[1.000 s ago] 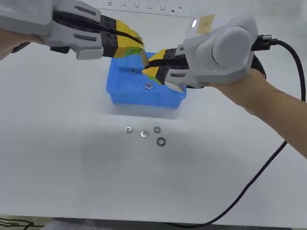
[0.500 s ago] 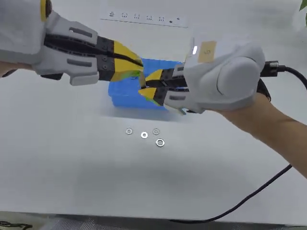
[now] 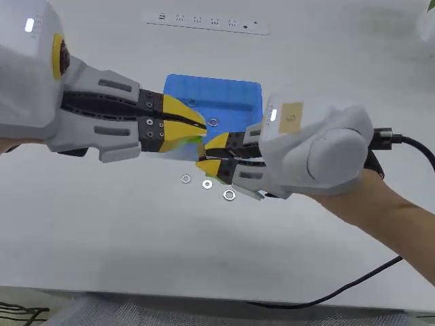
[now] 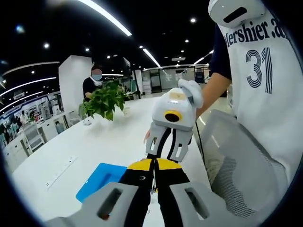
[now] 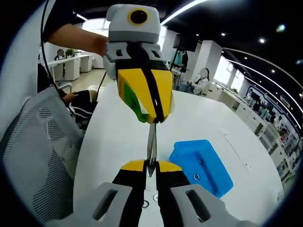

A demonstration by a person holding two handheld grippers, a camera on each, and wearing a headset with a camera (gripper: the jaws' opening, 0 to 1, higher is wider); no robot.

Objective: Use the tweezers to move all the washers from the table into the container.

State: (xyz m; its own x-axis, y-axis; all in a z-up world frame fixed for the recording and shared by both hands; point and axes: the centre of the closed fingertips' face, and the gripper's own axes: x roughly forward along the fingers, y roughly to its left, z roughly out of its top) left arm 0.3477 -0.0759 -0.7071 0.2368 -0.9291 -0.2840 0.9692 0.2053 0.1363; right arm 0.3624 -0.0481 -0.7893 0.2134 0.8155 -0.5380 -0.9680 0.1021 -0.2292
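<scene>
Right tongs (image 5: 150,166): jaws drawn narrow, clamped on the near end of the tweezers (image 5: 151,142).
Left tongs (image 5: 154,118): facing the right tongs tip to tip, jaws closed on the far end of the same tweezers.
Tweezers: a thin metal pair spanning the short gap between the two tongs, held clear of the counter (image 3: 102,224). The tips appear to carry no washer, though this is too small to confirm.
Loose washers (image 3: 207,184): three visible on the counter, close together, just below and beside the right tongs.
Container (image 3: 231,92): blue tray beyond the tongs, near the loose washers.
Delivered washers (image 3: 213,122): at least one lies inside the tray.
Step in hand: judged as between picks, with the tweezers being lined up over the loose washers.
Next move requires: lowering the tweezer tips onto one washer, pinching it firmly, then carrying it over the tray rim.
</scene>
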